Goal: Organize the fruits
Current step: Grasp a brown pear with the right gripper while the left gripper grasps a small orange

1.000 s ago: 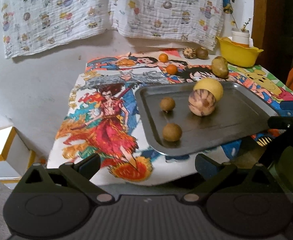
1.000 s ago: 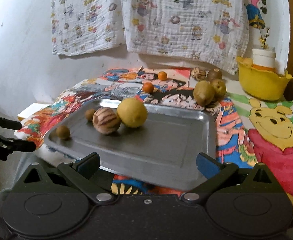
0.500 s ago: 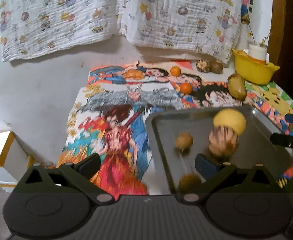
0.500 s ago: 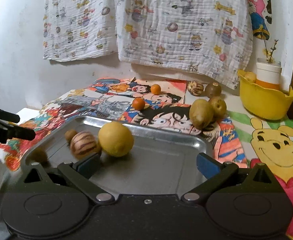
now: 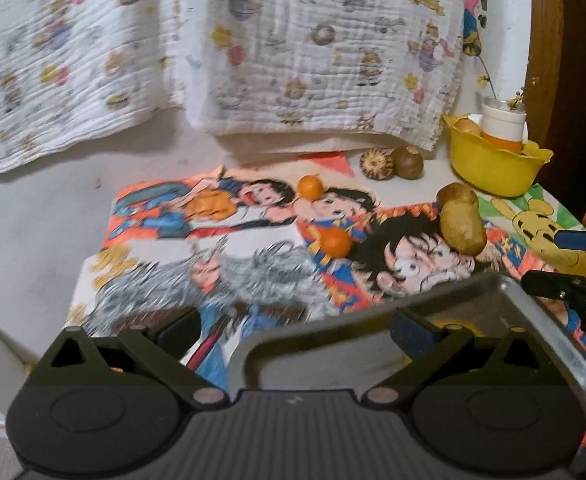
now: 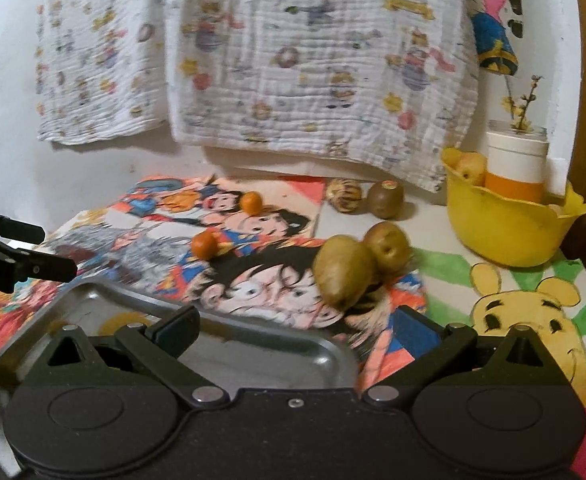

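Both grippers' fingers stand wide apart with nothing clamped: left gripper over the near left corner of the metal tray, right gripper over the tray's right end, each visible at the edge of the other's view. Beyond the tray on the cartoon cloth sit a big brown-green fruit touching a smaller one, two small oranges apart from each other, and a striped fruit beside a kiwi near the wall. Yellow bowl at far right holds a white-orange cup and fruit; a yellow fruit on the tray is mostly hidden behind the fingers.
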